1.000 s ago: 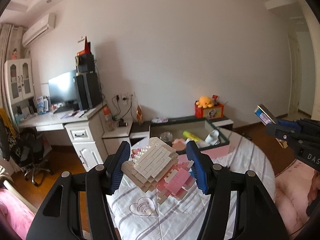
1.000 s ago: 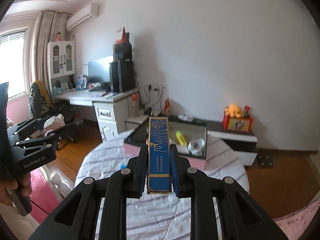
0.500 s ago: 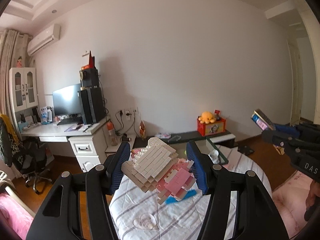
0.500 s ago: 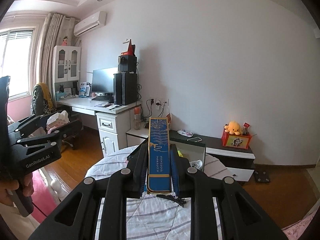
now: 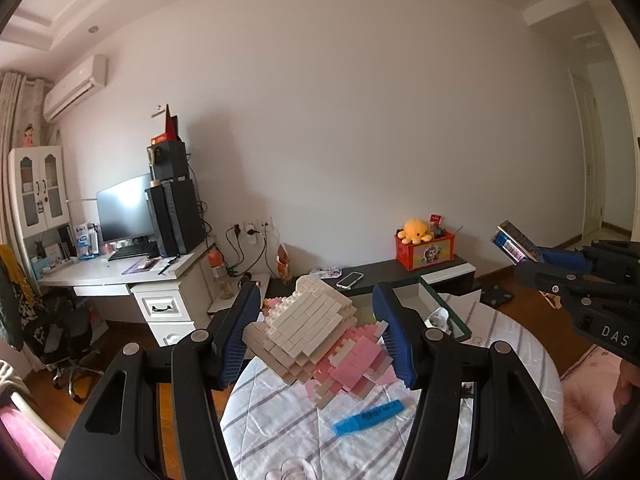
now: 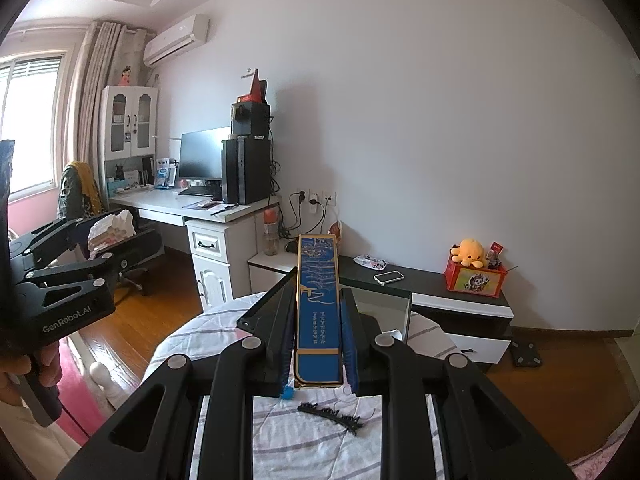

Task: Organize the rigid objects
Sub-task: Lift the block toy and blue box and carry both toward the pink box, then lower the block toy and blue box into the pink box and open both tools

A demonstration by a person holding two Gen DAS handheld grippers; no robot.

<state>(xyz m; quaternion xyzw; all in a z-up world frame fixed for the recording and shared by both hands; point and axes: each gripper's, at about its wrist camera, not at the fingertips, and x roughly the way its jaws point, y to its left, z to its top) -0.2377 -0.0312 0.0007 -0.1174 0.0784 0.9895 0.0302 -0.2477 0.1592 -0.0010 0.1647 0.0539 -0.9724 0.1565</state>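
left hand-held gripper (image 5: 316, 340) pinches a brick model (image 5: 316, 340), right hand-held gripper (image 6: 318, 336) pinches a blue box (image 6: 318, 312); both are mid-carry and likely next go into the open box (image 5: 436, 304).

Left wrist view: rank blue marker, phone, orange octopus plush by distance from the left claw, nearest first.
From the left claw, shut on the brick model:
1. blue marker, on the striped cloth just below the claw.
2. phone, on the dark cabinet top behind.
3. orange octopus plush, on the red box by the wall, right.

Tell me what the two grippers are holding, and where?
Left gripper pinches a brick toy by its sides; right gripper clamps a blue box near its lower end.
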